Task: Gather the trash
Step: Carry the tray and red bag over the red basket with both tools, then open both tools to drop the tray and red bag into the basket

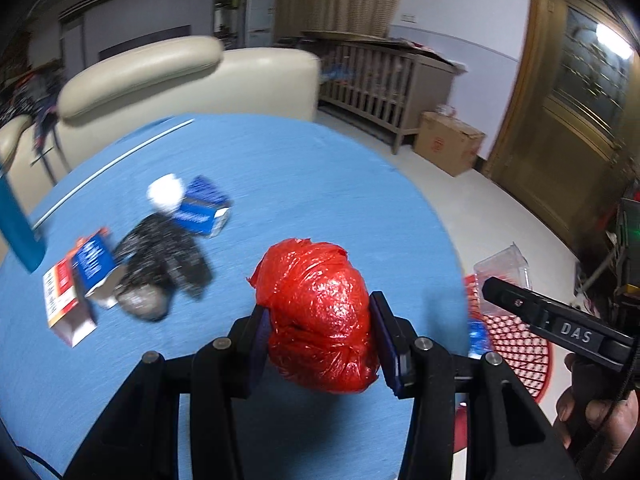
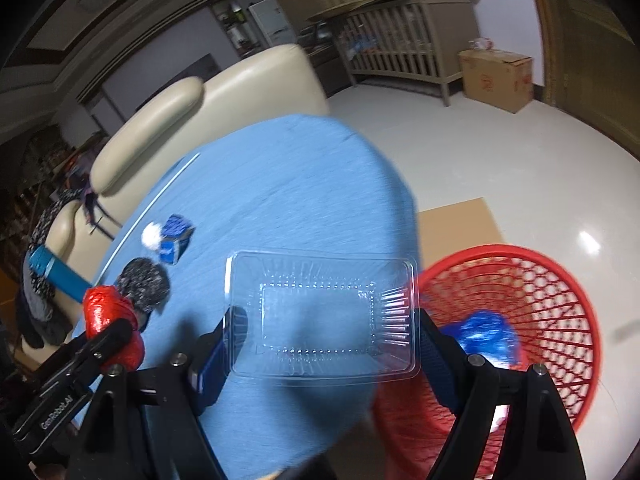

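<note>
My left gripper (image 1: 320,332) is shut on a crumpled red plastic bag (image 1: 320,316), held above the blue table (image 1: 304,184); the same red bag (image 2: 108,320) shows at the left of the right wrist view. My right gripper (image 2: 324,344) is shut on a clear plastic tray (image 2: 320,312), held wide between the pads over the table's right edge. A red mesh basket (image 2: 552,320) stands on the floor just right of the tray, with a blue bag (image 2: 486,332) inside. That basket (image 1: 516,340) sits low right in the left wrist view.
Other trash lies on the table: a dark speckled bag (image 1: 160,256), a white wad (image 1: 166,192), a blue carton (image 1: 204,210), and a blue-and-orange carton (image 1: 76,280). A cream sofa (image 1: 172,80) stands behind. A cardboard box (image 1: 448,142) and slatted crib (image 1: 380,84) stand by the wall.
</note>
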`<state>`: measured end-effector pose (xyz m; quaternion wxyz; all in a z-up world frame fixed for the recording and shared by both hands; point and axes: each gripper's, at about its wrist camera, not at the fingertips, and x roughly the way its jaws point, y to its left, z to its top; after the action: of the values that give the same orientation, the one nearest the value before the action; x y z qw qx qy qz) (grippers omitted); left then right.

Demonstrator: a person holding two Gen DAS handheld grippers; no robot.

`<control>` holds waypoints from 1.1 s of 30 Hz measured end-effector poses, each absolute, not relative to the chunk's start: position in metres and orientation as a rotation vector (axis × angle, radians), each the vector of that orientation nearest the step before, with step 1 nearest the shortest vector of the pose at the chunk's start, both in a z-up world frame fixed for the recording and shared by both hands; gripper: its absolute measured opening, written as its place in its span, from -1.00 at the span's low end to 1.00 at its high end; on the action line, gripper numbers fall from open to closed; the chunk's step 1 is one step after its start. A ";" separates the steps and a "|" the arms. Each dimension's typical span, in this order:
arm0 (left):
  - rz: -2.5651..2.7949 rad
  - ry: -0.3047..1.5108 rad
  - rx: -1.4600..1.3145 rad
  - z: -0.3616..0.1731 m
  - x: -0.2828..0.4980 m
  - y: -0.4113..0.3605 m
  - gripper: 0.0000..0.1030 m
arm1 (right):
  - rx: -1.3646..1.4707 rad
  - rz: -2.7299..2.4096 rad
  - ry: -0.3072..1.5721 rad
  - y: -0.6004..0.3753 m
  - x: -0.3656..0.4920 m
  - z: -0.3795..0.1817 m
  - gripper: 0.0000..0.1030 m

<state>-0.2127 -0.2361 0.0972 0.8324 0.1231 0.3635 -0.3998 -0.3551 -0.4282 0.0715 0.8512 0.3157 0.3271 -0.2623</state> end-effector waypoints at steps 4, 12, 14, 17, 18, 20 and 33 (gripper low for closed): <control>-0.914 0.755 0.290 0.102 -0.232 -0.259 -0.05 | 0.667 -0.622 0.683 -0.446 -0.382 0.069 0.63; -1.021 0.727 0.361 0.103 -0.267 -0.292 -0.05 | 0.708 -0.741 0.719 -0.476 -0.431 0.047 0.63; -1.033 0.727 0.369 0.102 -0.271 -0.297 -0.05 | 0.714 -0.759 0.735 -0.480 -0.438 0.041 0.63; -1.045 0.728 0.380 0.101 -0.275 -0.301 -0.05 | 0.731 -0.774 0.755 -0.483 -0.447 0.032 0.63; -1.049 0.729 0.383 0.100 -0.276 -0.303 -0.05 | 0.735 -0.777 0.764 -0.484 -0.449 0.028 0.63; -1.056 0.732 0.389 0.099 -0.278 -0.306 -0.05 | 0.745 -0.778 0.779 -0.484 -0.453 0.022 0.63; -1.090 0.760 0.416 0.090 -0.288 -0.319 -0.05 | 0.795 -0.799 0.881 -0.481 -0.458 -0.007 0.67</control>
<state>-0.2879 -0.3191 0.0905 0.7673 0.1918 0.3501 -0.5019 -0.4584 -0.4814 -0.0072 0.7549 0.3644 0.4037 -0.3665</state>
